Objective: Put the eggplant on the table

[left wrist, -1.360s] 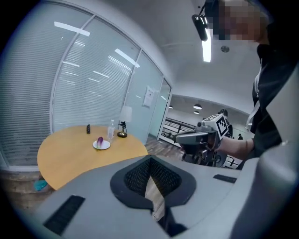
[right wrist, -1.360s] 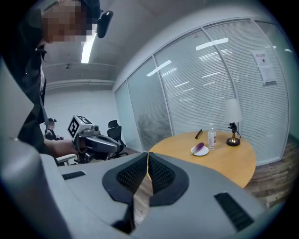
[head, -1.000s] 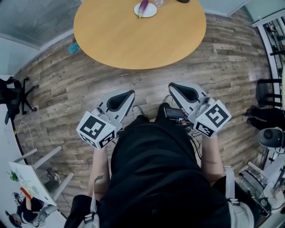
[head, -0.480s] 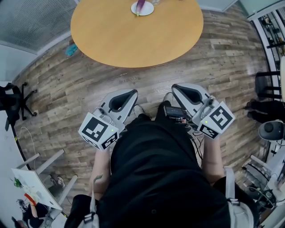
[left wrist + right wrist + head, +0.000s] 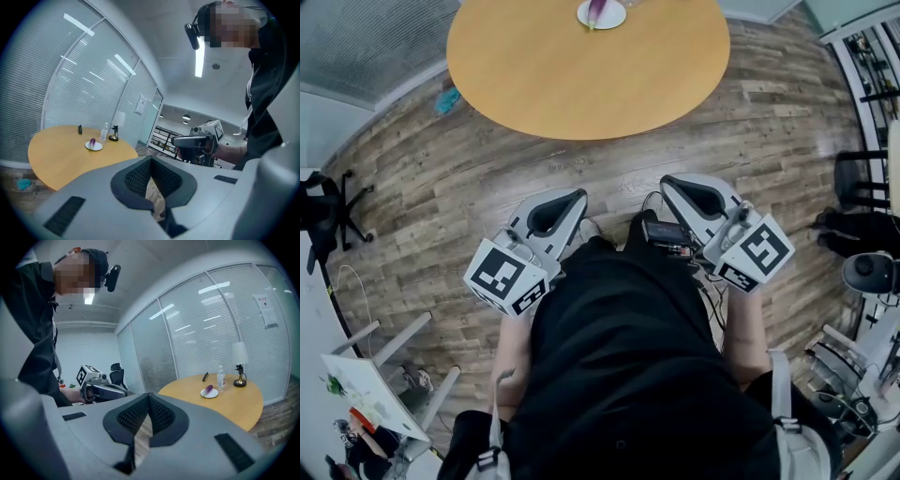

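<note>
Both grippers hang low in front of the person, well apart from the table (image 5: pixel 581 75). The left gripper (image 5: pixel 151 160) has its jaws closed together on nothing; the right gripper (image 5: pixel 149 395) likewise, tips meeting, empty. Far ahead, the eggplant (image 5: pixel 598 9) lies on a white plate (image 5: pixel 615 19) near the tabletop's far edge, beside a bottle (image 5: pixel 220 377).

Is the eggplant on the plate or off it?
On the plate: the eggplant lies on the white plate, which sits on the round table.
</note>
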### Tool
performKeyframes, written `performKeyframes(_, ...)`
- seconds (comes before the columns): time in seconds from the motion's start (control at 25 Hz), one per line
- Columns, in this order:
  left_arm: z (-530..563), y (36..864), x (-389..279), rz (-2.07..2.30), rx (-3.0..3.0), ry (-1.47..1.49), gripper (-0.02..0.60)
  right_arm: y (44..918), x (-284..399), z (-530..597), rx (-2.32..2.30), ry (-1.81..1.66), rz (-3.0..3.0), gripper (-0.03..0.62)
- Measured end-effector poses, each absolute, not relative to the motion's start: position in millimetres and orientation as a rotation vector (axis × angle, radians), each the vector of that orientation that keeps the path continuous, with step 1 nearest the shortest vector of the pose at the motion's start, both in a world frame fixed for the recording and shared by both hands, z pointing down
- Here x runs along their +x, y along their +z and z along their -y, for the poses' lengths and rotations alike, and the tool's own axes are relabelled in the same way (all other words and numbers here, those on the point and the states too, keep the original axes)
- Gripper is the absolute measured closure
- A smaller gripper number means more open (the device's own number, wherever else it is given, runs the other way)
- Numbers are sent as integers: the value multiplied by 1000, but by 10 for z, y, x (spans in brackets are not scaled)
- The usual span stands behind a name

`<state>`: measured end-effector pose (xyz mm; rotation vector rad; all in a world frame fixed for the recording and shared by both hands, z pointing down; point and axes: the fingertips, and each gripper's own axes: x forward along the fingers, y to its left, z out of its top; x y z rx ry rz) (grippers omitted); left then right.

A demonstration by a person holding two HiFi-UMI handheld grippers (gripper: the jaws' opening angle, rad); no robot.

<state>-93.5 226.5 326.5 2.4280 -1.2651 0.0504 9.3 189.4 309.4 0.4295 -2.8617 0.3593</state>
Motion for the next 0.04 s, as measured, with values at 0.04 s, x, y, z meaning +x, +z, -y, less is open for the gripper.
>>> performKeyframes(0.04,-2265,3273,-948,1266,2427,49,572,3096,80,-1894,427,354,2862,577)
